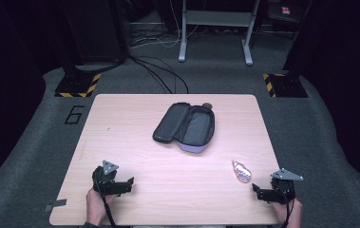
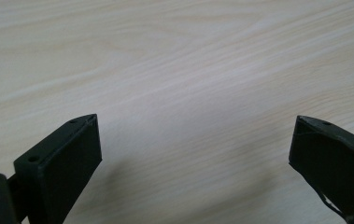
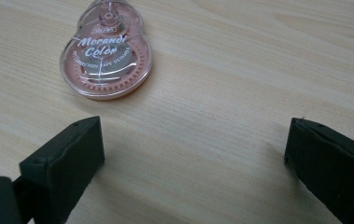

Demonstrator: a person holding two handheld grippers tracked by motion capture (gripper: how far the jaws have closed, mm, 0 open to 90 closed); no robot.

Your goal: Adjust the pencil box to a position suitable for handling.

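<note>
The correction tape [image 3: 105, 56] lies just beyond the right gripper [image 3: 193, 140] — jaws spread wide, holding nothing.

The correction tape [image 3: 105, 60] was cut off at its narrow tip by the top edge of the right gripper view. Behind the open pencil case [image 1: 185, 127] a small brown thing [image 1: 207, 105] was mostly hidden and too small to identify. Both hands were cropped below the case.
</note>
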